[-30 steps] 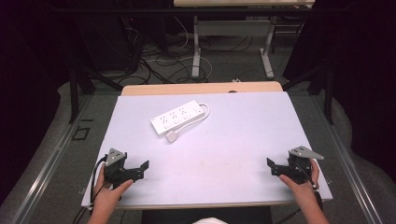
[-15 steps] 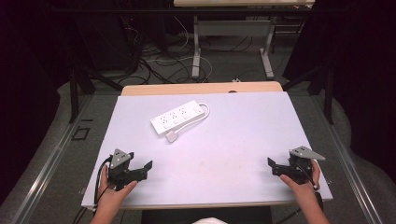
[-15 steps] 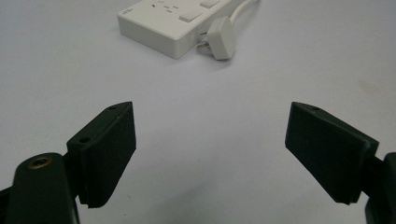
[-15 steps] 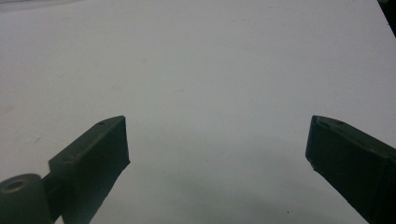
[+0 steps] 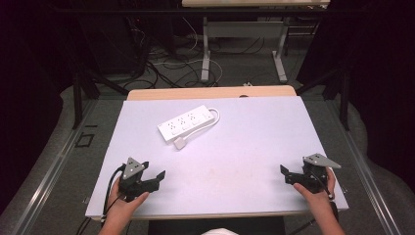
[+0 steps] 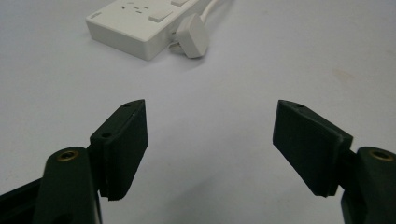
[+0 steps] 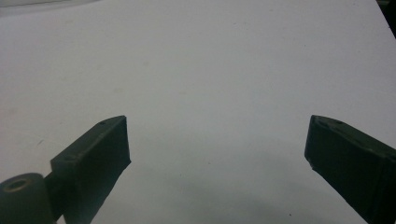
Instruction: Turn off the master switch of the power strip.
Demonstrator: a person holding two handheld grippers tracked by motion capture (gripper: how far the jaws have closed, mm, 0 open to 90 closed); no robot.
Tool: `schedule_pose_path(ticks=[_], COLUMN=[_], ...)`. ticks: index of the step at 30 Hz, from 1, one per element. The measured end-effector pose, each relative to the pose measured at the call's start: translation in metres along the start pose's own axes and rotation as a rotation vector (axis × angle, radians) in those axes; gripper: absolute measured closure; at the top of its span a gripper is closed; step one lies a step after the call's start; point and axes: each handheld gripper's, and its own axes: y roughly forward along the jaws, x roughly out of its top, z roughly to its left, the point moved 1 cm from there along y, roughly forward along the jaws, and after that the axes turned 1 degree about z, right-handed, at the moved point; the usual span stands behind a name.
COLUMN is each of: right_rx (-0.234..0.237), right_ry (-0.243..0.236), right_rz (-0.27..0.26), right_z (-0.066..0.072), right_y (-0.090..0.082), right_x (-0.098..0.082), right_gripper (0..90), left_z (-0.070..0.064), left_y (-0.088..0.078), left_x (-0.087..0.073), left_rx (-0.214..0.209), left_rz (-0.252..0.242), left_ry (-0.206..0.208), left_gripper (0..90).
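The power strip (image 5: 187,124) lies flat on the far-left part of the white worktop (image 5: 254,147), its plug (image 5: 180,144) resting just beside its near edge. The left tongs (image 5: 157,176) sit at the near-left edge, well apart from the strip; their jaws have just been closing, with nothing between them. The right tongs (image 5: 285,172) rest at the near-right edge, jaws wide and empty.

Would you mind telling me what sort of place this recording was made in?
Probably a lab or workshop set up for recording: a white-topped table bearing just a white power strip, loose cables on the floor, and another desk's metal legs behind, amid dark surroundings.
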Motion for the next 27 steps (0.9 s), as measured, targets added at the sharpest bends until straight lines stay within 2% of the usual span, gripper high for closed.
schedule_pose_path(ticks=[3,6,8,10,12,15,16,18,20,22,27], right_rx=[0.001,0.002,0.004,0.005,0.004,0.004,0.004,0.004,0.003,0.003,0.005], right_ry=[0.001,0.0,0.0,0.0,-0.001,-0.002,-0.001,-0.002,-0.003,-0.005,-0.003], right_rz=[0.0,0.001,0.001,0.002,-0.001,-0.001,-0.001,-0.001,0.0,0.002,0.004], right_z=[0.0,0.0,0.0,0.0,0.0,0.001,0.001,0.0,0.0,0.0,0.0], right_y=[0.0,0.001,0.001,0.001,0.001,0.001,0.001,0.001,0.001,0.001,0.001], right_x=[0.0,0.0,-0.001,-0.001,0.0,0.0,0.0,-0.001,-0.001,-0.001,-0.001], right_gripper=[6.3,6.3,6.4,6.4,6.4,6.4,6.4,6.6,6.7,6.8,6.8], left_z=[-0.003,-0.004,-0.005,-0.005,-0.005,-0.006,-0.007,-0.008,-0.009,-0.009,-0.013], left_y=[0.001,0.002,0.002,0.002,0.002,0.001,0.0,-0.001,-0.003,-0.004,-0.005], left_x=[0.0,0.0,-0.001,-0.001,-0.001,-0.001,-0.001,0.0,0.0,0.001,0.001], left_rx=[-0.002,-0.008,-0.015,-0.015,-0.016,-0.026,-0.004,-0.018,-0.01,-0.015,0.027], left_rz=[0.009,0.016,0.028,0.035,0.041,0.052,0.06,0.076,0.108,0.118,0.106], left_ry=[0.016,0.013,0.007,0.016,0.02,0.019,0.022,0.005,-0.023,-0.025,-0.023], left_gripper=[32.9,35.2,41.4,43.1,49.8,50.9,52.5,55.8,58.6,59.9,63.4])
